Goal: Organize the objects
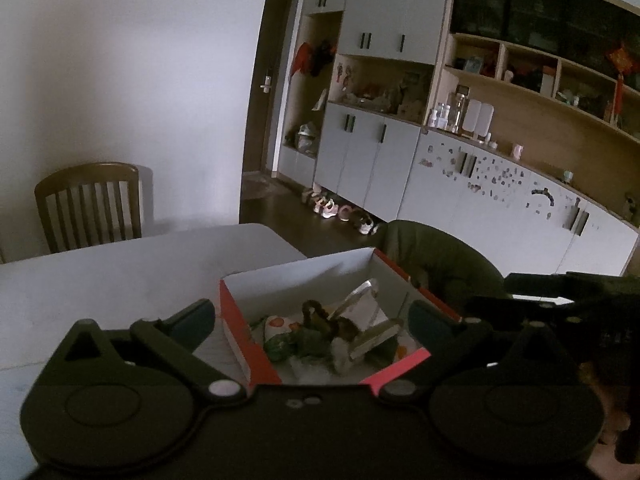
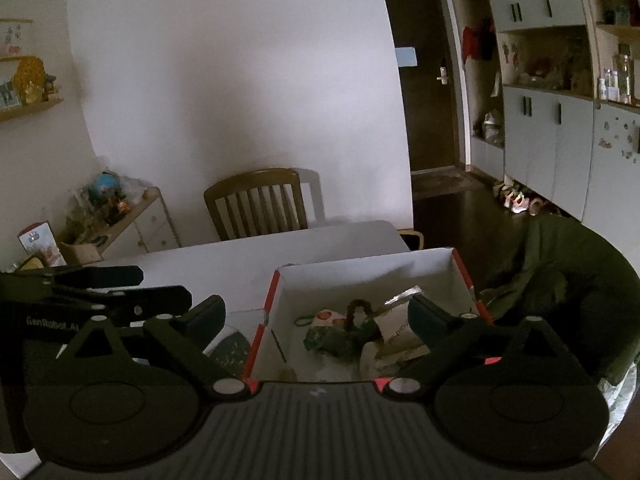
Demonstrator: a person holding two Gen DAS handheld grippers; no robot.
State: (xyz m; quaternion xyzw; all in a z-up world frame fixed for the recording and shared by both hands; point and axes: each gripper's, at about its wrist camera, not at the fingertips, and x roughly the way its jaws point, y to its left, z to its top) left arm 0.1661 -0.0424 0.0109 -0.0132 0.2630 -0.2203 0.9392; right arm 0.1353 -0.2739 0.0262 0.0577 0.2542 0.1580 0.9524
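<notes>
- Over the box (image 1: 236,320) on the surface (image 1: 120,280), the left hand-held gripper (image 1: 316,316) and right hand-held gripper (image 2: 316,316) gape wide, holding nothing.
- Clutter (image 2: 340,336) lies boxed; I judge the release done, next fetch any stray.

My right gripper (image 2: 316,316) is spread wide with nothing between the jaws, hanging over the red-edged cardboard box (image 2: 360,276) on the white table (image 2: 224,264). Inside the box there's a jumble of small stuff, mostly green wrappers (image 2: 332,340). My left gripper (image 2: 120,284) pokes in from the left.
</notes>
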